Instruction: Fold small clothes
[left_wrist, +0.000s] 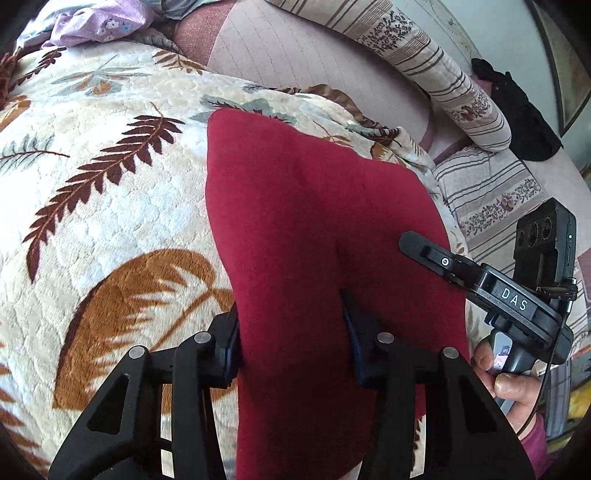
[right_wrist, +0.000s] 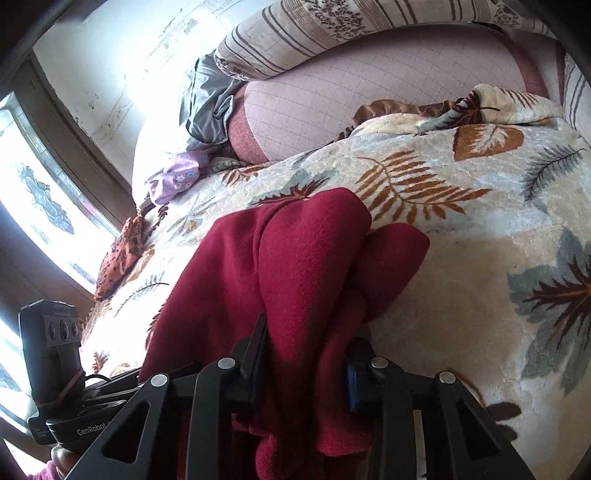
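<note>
A dark red garment (left_wrist: 295, 206) lies on a cream fleece blanket with leaf prints (left_wrist: 110, 184). In the left wrist view its near part is bunched between the fingers of my left gripper (left_wrist: 291, 332), which is shut on it. The right gripper's body (left_wrist: 517, 302) shows at the right, held by a hand (left_wrist: 509, 384), with one finger lying on the cloth. In the right wrist view the red garment (right_wrist: 295, 251) is folded into thick lobes on the blanket (right_wrist: 443, 258), and my right gripper (right_wrist: 304, 354) is shut on a bundle of it. The left gripper's camera block (right_wrist: 55, 350) stands at lower left.
Striped floral pillows (left_wrist: 436, 74) and a pink quilted mattress (left_wrist: 295, 62) lie behind the blanket. A lilac cloth (left_wrist: 96, 22), a grey cloth (right_wrist: 207, 99) and an orange patterned cloth (right_wrist: 122, 254) sit by the bright window (right_wrist: 37, 206). A black item (left_wrist: 517, 114) lies at far right.
</note>
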